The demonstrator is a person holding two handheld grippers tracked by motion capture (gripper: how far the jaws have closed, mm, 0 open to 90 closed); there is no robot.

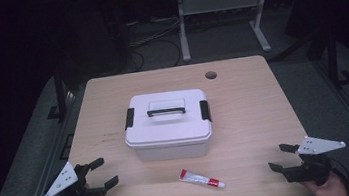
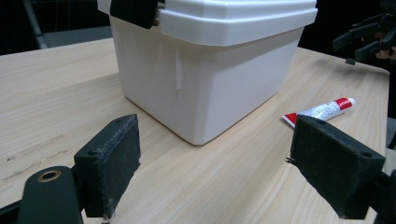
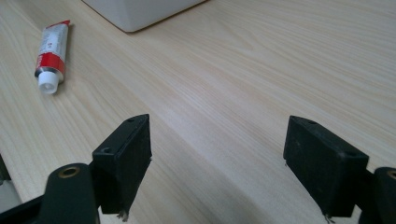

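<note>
Waiting at the table's (image 1: 265,117) near corners, both grippers, left (image 1: 102,173) and right (image 1: 279,157), spread empty; probably the tube (image 1: 201,179) or latched box (image 1: 168,125) comes next.

A white lidded box (image 1: 168,124), black handle and latches shut, sits mid-frame; a red-and-white tube (image 1: 201,179) lies flat just below it.
</note>
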